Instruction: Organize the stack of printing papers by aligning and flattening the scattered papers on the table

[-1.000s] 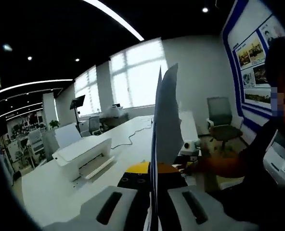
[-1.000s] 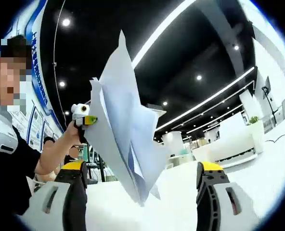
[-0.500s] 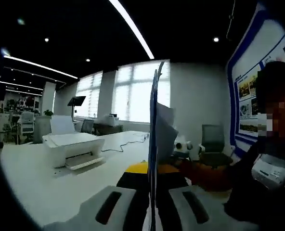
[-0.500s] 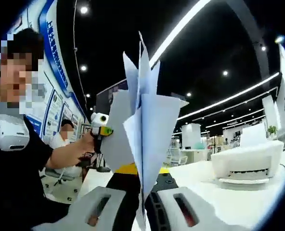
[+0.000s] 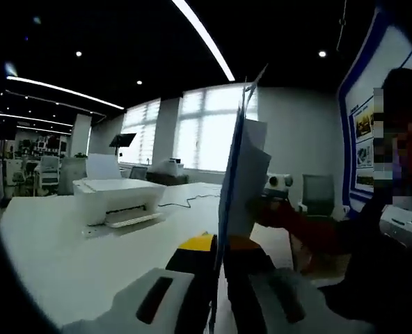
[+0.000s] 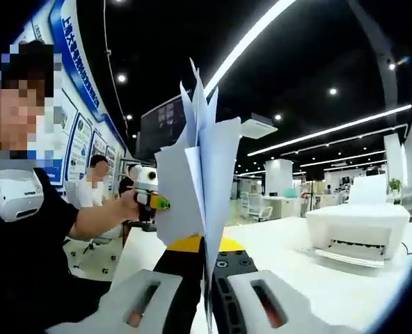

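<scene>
A stack of white printing papers (image 5: 242,167) stands upright above the white table (image 5: 74,264), edge-on to the camera, its sheets uneven at the top. My left gripper (image 5: 218,245) is shut on its lower edge. In the right gripper view the same papers (image 6: 204,174) fan out slightly, and my right gripper (image 6: 206,245) is shut on them from the other side. Each gripper shows in the other's view at the stack's far edge, held by a hand: the right gripper (image 5: 263,202) and the left gripper (image 6: 159,202).
A white printer (image 5: 119,198) sits on the table to the left, also seen as the printer (image 6: 359,233) in the right gripper view. The person (image 6: 25,236) holding the grippers stands close behind the papers. Office chairs (image 5: 317,195) and a poster wall lie beyond.
A second ago my right gripper's jaws stood wide apart around the papers; they have since shut on the stack. Both views have shifted with the hands; the papers stay upright.
</scene>
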Demonstrator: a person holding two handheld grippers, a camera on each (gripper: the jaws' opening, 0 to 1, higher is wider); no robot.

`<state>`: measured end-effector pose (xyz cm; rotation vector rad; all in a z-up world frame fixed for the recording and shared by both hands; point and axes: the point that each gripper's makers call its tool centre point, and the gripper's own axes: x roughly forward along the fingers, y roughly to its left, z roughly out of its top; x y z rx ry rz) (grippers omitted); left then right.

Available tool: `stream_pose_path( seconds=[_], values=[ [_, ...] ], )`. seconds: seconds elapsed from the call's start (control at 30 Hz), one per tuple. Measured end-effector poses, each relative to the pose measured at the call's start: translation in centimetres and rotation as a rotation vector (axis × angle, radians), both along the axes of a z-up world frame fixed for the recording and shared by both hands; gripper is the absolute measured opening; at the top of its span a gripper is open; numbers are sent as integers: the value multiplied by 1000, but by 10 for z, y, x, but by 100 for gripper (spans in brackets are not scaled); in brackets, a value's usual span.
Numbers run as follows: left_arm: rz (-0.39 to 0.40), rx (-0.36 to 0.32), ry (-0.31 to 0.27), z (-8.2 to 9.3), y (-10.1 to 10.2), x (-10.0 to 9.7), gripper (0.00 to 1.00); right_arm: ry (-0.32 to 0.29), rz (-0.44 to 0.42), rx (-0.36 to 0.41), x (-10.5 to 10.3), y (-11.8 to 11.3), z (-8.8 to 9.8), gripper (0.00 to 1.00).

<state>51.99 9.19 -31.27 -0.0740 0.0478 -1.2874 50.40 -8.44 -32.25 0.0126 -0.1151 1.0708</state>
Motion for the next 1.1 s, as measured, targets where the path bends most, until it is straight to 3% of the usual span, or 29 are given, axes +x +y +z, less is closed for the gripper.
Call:
stream_pose_path(
  seconds=[0.17, 0.27, 0.33, 0.43, 0.53, 0.63, 0.77, 0.87, 1.0, 1.03, 1.1],
  values=[
    [0, 48, -10, -15, 1, -1, 8, 11, -14, -25, 4, -5, -16, 0],
    [3, 93, -67, -28, 0, -2, 7, -9, -7, -32, 1, -5, -27, 0],
    [-7, 103, -36, -34, 0, -3, 7, -6, -4, -27, 0, -5, -34, 0],
    [-14, 113, -43, -34, -1, -4, 7, 6, -5, -16, 0, -7, -37, 0],
    [-10, 147, -82, -28, -4, -8, 6, -6, -10, -19, 0, -8, -35, 0],
    [23, 204, -187, -16, -5, -6, 6, -42, -12, -9, -3, -9, -27, 0],
    [30, 217, -187, 5, -9, -11, 6, -72, -9, 28, -9, -6, -15, 0],
    [76, 244, -215, 11, -5, -5, 6, -76, -4, 35, -11, -4, -18, 0],
    [71, 265, -166, -7, -5, 2, 7, -58, -20, -44, -6, -3, -46, 0],
    [57, 287, -135, -22, -5, 3, 7, -29, -27, -70, -4, -2, -56, 7],
    [64, 288, -115, -37, -4, 11, 7, -14, -49, -68, 2, -1, -61, 21]
  ],
)
